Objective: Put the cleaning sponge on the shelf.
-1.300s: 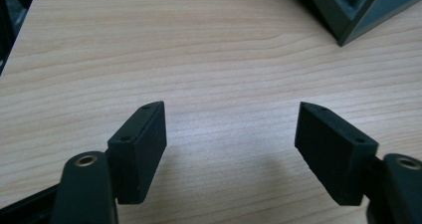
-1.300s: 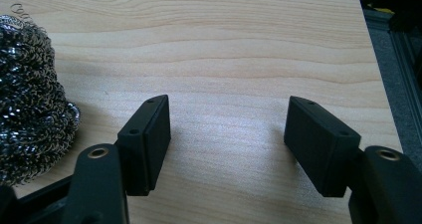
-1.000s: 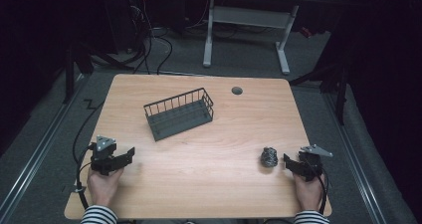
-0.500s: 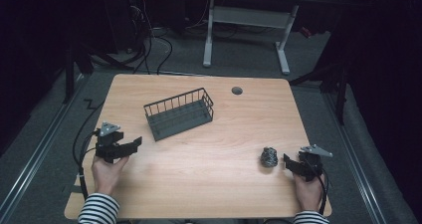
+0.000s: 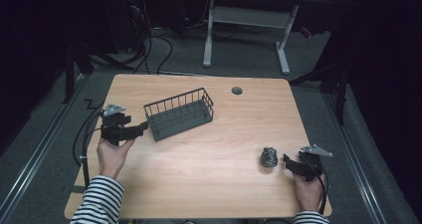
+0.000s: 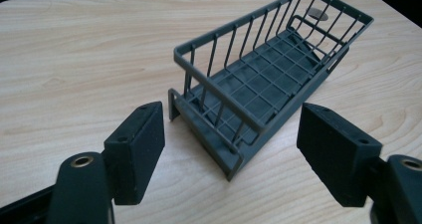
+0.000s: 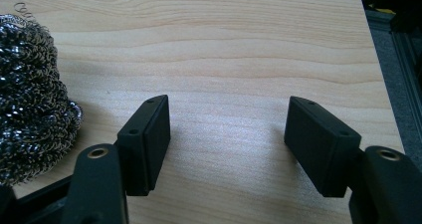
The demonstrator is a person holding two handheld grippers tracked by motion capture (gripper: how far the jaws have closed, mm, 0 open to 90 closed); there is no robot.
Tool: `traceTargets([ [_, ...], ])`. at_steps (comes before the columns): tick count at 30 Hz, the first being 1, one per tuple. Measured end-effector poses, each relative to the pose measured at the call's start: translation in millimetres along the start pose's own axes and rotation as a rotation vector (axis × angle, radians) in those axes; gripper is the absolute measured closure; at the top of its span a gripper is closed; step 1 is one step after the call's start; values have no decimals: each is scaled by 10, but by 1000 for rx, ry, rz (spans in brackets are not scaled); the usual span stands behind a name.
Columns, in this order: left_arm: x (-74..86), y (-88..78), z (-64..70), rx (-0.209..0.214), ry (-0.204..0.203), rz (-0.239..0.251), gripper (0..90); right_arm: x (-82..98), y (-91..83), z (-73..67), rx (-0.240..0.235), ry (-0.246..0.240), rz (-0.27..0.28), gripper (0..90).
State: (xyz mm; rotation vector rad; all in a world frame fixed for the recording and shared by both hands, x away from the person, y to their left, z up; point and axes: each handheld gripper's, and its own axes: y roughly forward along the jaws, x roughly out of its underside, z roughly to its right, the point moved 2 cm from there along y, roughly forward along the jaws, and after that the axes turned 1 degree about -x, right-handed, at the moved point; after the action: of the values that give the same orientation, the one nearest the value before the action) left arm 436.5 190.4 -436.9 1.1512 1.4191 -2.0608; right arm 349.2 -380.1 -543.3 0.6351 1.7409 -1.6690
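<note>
Left gripper view: far end of the wire basket (image 6: 271, 79) runs toward the frame's top edge; its near end sits between the spread jaws, not touched. Right gripper view: steel scourer (image 7: 30, 94) cut off by the frame's left edge, outside the jaws.

Left gripper (image 5: 142, 129) held above the worktop (image 5: 219, 184) near its left edge, pointing at the basket's near end; jaws wide apart and lately widening, nothing pinched. Striped sleeve (image 5: 97, 204) enters at the near-left corner.

Right gripper (image 5: 287, 160) rests low by the near-right corner, jaws apart over bare wood, scourer just beside it.

Basket stands left of centre, skewed to the edges. Grommet (image 5: 237, 90) near the far edge. Nothing blocks either gripper.
</note>
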Motion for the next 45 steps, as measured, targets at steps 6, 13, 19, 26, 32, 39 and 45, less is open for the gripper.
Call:
traceTargets([
  [6,-113,84,-8,-12,2,-23,265,0,0,0,0,0,0,348],
  [13,-200,271,-35,-37,-8,-60,265,0,0,0,0,0,0,348],
  [19,-170,456,-50,-55,-10,-99,275,0,0,0,0,0,0,348],
  [26,-127,594,-19,-54,0,-128,316,0,0,0,0,-2,0,348],
  [32,-101,655,9,-51,14,-142,379,1,-1,-1,1,-1,0,349],
  [39,-89,675,40,-43,30,-146,464,1,-1,-1,0,-1,0,348],
  [45,-60,685,58,-37,32,-160,529,1,-1,-1,0,-1,0,348],
])
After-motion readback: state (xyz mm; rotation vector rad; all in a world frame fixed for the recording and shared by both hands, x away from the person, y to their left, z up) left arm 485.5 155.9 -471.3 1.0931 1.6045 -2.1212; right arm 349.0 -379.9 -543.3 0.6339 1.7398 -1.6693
